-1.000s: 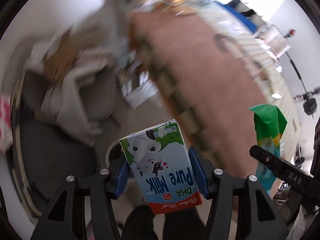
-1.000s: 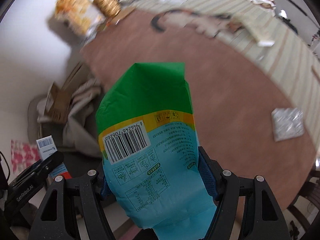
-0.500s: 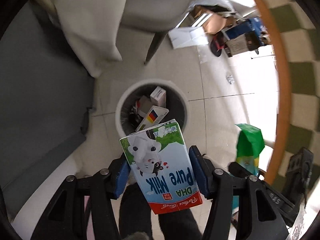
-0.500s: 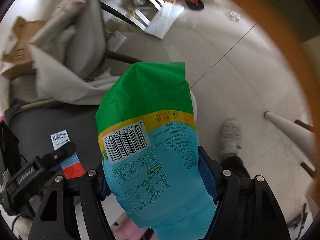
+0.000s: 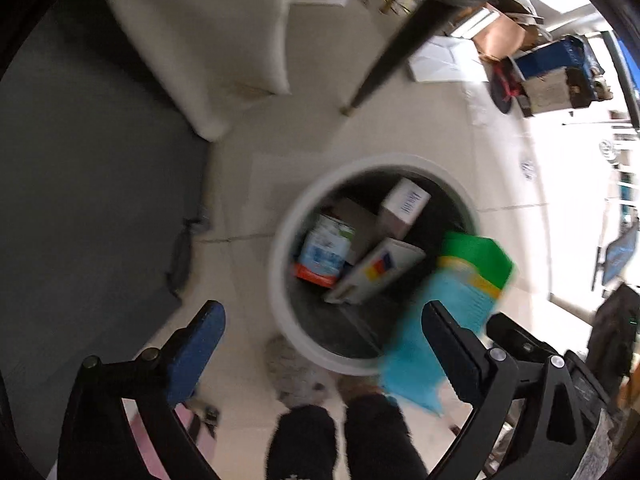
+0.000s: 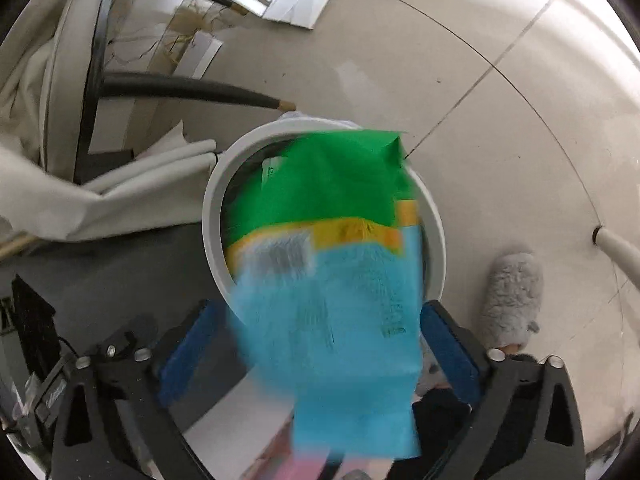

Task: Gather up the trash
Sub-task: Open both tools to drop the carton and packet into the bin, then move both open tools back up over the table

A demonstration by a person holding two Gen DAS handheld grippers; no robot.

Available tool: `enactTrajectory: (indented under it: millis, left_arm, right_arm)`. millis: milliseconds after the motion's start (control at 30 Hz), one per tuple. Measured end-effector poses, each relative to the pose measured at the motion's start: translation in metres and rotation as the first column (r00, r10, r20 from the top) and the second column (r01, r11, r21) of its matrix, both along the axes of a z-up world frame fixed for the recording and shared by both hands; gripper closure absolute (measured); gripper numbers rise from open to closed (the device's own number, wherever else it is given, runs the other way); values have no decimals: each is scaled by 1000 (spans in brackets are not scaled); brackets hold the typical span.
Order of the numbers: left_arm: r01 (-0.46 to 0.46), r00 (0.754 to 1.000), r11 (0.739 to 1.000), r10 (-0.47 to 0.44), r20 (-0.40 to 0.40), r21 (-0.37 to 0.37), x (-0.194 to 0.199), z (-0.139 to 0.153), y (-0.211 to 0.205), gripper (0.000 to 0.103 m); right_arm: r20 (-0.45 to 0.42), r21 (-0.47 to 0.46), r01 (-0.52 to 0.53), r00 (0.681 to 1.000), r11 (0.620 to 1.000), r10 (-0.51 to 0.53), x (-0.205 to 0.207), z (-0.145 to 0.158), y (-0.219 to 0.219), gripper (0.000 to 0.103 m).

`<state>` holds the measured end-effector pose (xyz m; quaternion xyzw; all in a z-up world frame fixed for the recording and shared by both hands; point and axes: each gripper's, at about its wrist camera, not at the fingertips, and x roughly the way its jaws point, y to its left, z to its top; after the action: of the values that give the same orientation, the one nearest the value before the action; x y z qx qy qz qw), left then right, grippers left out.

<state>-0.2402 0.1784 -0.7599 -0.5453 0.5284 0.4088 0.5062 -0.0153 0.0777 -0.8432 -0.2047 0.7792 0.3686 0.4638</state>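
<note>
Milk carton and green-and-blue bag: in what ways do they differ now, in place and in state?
The milk carton lies inside the white bin, among boxes; the green-and-blue bag is over the bin's rim, not yet down inside. The carton looks at rest; the bag is smeared by motion. Shared: neither is gripped, since the left gripper and the right gripper both stand open.

Pale tiled floor (image 6: 500, 128), dark mat (image 5: 88, 200), black chair leg (image 5: 392, 56), draped beige cloth (image 5: 224, 40).
</note>
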Motion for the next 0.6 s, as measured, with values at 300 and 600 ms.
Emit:
enactTrajectory:
  millis: [300,600]
  left_arm:
    - [100,986,992,-88,-142,81,3,35,-15,3]
    - [124,983,986,-107,-146,110,6,103,-39,3]
  right_arm:
    - [253,-59,-208,943,976,216,-9,41,7,0]
    - [385,-60,-352,855,934,348,-9,120,8,1]
